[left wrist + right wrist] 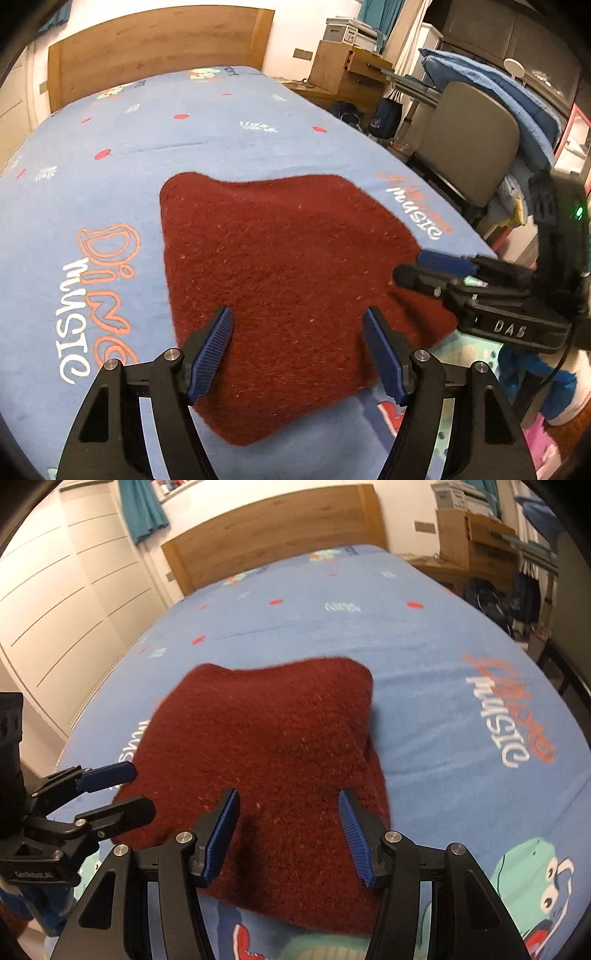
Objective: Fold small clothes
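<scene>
A dark red knitted garment (pixel 280 266) lies mostly flat on the blue printed bedsheet (pixel 129 147); it also shows in the right wrist view (pixel 269 753). My left gripper (pixel 297 325) is open and empty, just above the garment's near left part. My right gripper (pixel 288 808) is open and empty, above the garment's near right part. The right gripper shows from the side in the left wrist view (pixel 413 267), at the garment's right edge. The left gripper shows in the right wrist view (pixel 133 788), at the garment's left edge.
A wooden headboard (pixel 155 40) stands at the far end of the bed. A chair (pixel 476 147), bags and wooden furniture (pixel 351 70) stand right of the bed. White wardrobe doors (pixel 66 590) are on the left. The bed's near edge is below the grippers.
</scene>
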`<state>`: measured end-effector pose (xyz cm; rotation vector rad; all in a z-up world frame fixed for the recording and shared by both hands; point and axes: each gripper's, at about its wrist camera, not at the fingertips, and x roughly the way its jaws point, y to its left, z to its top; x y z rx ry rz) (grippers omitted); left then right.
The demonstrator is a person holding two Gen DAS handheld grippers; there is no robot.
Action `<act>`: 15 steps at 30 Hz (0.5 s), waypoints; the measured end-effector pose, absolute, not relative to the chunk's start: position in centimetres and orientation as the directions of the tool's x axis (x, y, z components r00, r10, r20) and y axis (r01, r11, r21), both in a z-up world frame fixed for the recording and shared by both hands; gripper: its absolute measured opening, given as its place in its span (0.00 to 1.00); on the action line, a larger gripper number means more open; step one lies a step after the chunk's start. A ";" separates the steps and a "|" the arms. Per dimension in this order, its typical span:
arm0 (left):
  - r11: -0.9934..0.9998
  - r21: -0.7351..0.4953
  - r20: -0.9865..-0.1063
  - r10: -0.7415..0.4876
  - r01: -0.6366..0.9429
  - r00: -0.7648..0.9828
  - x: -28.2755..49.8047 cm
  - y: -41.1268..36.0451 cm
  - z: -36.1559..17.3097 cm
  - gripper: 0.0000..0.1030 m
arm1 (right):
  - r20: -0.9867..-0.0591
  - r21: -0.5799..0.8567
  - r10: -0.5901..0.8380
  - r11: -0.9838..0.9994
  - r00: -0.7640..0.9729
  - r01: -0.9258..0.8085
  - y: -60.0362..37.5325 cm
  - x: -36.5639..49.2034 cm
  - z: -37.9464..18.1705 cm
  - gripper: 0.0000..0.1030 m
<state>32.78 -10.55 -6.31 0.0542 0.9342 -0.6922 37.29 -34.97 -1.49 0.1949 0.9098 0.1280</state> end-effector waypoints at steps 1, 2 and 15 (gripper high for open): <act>0.786 -0.251 -0.760 -0.521 0.566 0.387 32.8 -10.7 -6.8 0.64 | -0.768 0.208 0.182 0.978 0.614 -0.029 -34.6 37.5 -1.4 0.56; 0.788 -0.256 -0.767 -0.518 0.560 0.379 32.7 -10.9 -7.5 0.64 | -0.770 0.203 0.175 0.979 0.614 -0.025 -34.4 37.7 -1.7 0.56; 0.793 -0.272 -0.767 -0.521 0.544 0.375 32.6 -13.5 -7.7 0.65 | -0.806 0.198 0.161 0.980 0.569 0.003 -36.7 37.7 -4.6 0.56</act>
